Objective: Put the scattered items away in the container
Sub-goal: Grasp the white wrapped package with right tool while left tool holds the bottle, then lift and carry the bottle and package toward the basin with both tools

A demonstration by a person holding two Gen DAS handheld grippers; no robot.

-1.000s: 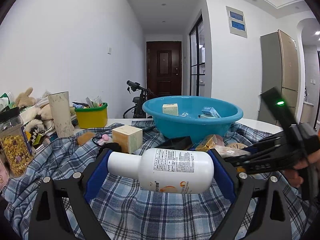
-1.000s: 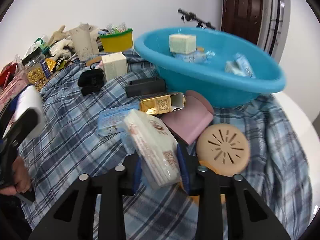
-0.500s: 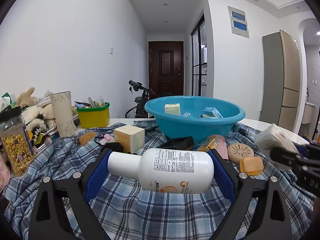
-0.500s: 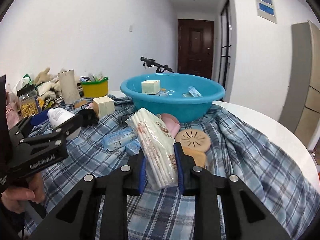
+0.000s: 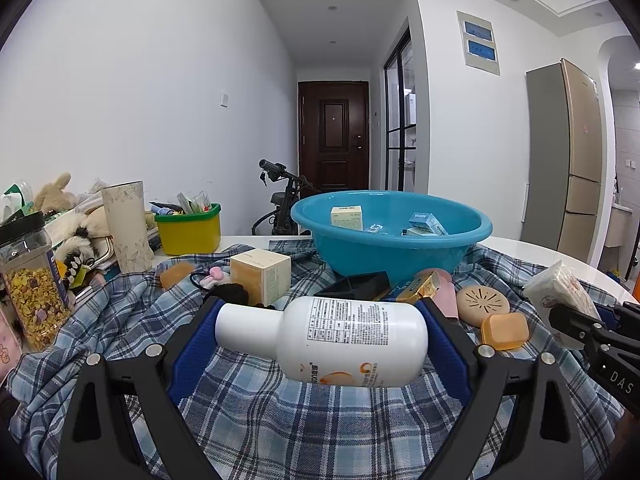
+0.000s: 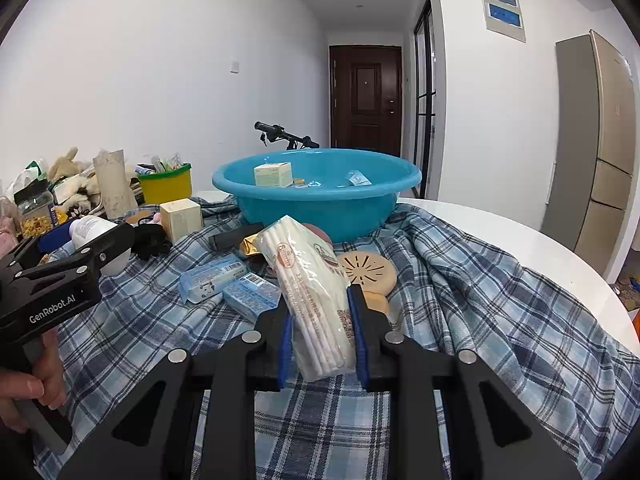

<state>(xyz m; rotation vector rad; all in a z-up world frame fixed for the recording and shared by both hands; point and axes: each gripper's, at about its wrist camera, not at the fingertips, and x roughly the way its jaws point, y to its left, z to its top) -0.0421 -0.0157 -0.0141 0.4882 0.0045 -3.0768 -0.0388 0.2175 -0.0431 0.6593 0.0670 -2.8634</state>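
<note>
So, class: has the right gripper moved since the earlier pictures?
Yes. In the left wrist view the right gripper, shut on the straw packet, has drawn back from beside the blue basin toward the picture's right edge.

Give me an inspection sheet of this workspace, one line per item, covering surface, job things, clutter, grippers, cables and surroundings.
Surface: white round table draped with a blue plaid cloth.
Job's things: blue basin holding small boxes; white bottle; packet of white sticks; round perforated tan lid; orange soap bar; cream box; blue tissue packs.
Clutter: yellow tub, cereal jar, paper tube, plush toys.
Grippers: left hand-held gripper clamps the bottle end to end; right hand-held gripper shut on the packet.
Cables: nothing seen.
Surroundings: dark door, fridge, scooter handlebar.
</note>
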